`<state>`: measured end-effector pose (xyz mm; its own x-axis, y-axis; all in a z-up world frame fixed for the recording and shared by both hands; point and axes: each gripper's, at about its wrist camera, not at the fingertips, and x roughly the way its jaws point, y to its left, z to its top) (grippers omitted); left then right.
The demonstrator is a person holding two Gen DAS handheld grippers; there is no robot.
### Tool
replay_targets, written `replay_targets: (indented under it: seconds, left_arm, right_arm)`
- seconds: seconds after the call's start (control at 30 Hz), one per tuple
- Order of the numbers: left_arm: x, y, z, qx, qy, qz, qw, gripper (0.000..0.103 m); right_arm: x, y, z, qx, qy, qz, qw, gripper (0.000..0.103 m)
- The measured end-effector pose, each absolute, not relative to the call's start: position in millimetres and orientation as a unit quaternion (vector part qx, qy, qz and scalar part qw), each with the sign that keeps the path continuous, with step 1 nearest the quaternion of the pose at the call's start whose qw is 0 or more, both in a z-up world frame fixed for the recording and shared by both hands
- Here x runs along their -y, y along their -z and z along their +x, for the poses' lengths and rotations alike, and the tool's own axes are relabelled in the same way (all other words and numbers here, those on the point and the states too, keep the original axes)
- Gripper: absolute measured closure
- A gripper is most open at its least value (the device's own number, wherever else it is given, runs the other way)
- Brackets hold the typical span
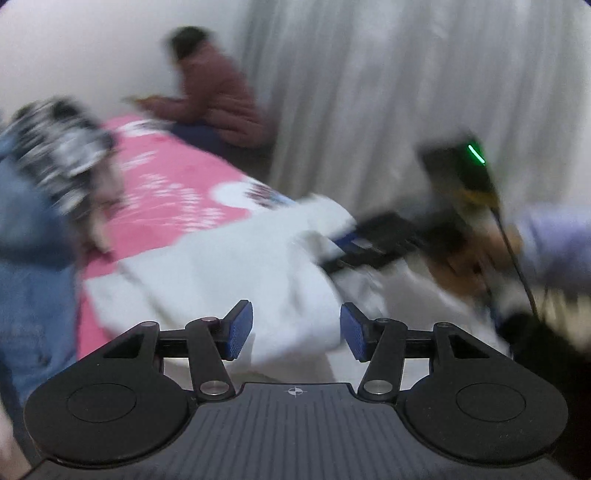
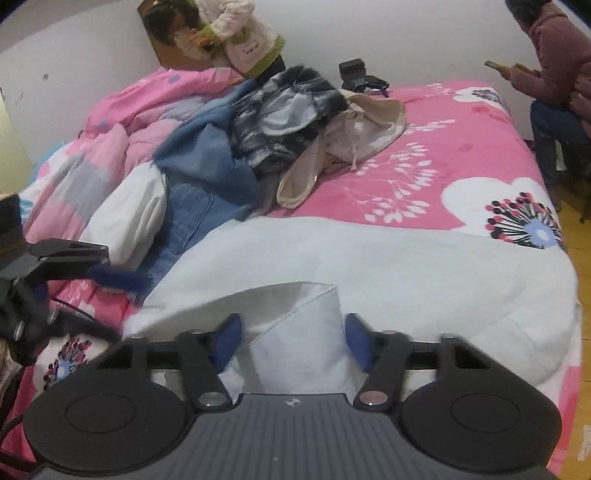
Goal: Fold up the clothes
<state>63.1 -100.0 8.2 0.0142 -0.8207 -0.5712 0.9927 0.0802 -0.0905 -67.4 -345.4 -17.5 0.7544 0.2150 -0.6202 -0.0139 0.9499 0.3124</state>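
Meanwhile, right gripper [image 2: 291, 338] clamped on white garment [image 2: 369, 266] – hem bunched between pads. Left gripper [image 1: 296, 328] spread wide, holding nothing – above pink bed [image 2: 424, 166].

A bed [image 2: 480, 155] is seen filling the room, covered by a pink sheet printed with white flowers. A pink and grey quilt [image 2: 122, 122] is bunched at its far left side. Behind it a plain white wall [image 2: 406, 33] is shown, and pale pleated curtains [image 1: 388, 92] are hung to the right. A strip of yellow wooden floor [image 2: 581, 258] is glimpsed past the bed's right edge. The light is soft and even.
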Motion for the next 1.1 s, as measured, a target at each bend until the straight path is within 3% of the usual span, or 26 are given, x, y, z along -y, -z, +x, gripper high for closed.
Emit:
replay_targets:
  seconds: [0.03,0.07,0.3,0.5,0.6,0.63,0.7,0.87,0.93,1.1]
  left_arm:
    - [104.5,-5.4,59.6,-0.239,0.648,0.197,0.696,0.100]
    - [108.7,-3.4,59.0,-0.235,0.643,0.212,0.697,0.102]
    - [81.9,-29.2,50.4,-0.169,0.646,0.196,0.718,0.101]
    - [77.5,24.4,34.7,-0.234,0.643,0.287,0.671,0.098]
    - [73.0,29.1,41.7,-0.279,0.622,0.290,0.672,0.079]
    - [72.1,27.9,44.9,-0.291,0.618,0.289,0.671,0.078]
    - [65.5,17.2,50.9,-0.316,0.621,0.273,0.663,0.078]
    - [64.8,-23.5,78.8,-0.357,0.610,0.148,0.692,0.072]
    - [78.5,-28.1,94.4,-0.353,0.598,0.107,0.712,0.072]
    - [132.1,7.3,118.8,-0.240,0.537,0.134,0.797,0.072]
  right_arm:
    - [343.5,15.8,-68.6,-0.342,-0.052,0.140,0.928,0.085]
    - [341.8,12.9,-70.4,-0.331,-0.039,0.133,0.934,0.095]
    - [319.1,-34.0,-139.8,-0.156,-0.008,0.045,0.987,0.096]
    - [286.2,13.5,-197.1,-0.262,-0.031,0.005,0.964,0.086]
    - [289.3,33.8,-212.3,-0.310,-0.006,0.038,0.950,0.078]
    - [291.5,37.6,-216.6,-0.322,0.003,0.052,0.945,0.075]
    - [298.1,37.1,-226.1,-0.337,0.012,0.077,0.938,0.070]
    - [302.1,5.5,-240.1,-0.321,0.025,0.039,0.946,0.044]
    - [303.6,-10.5,-227.3,-0.287,0.025,0.027,0.957,0.033]
    - [305.4,-0.5,-151.8,-0.253,0.019,0.054,0.966,0.032]
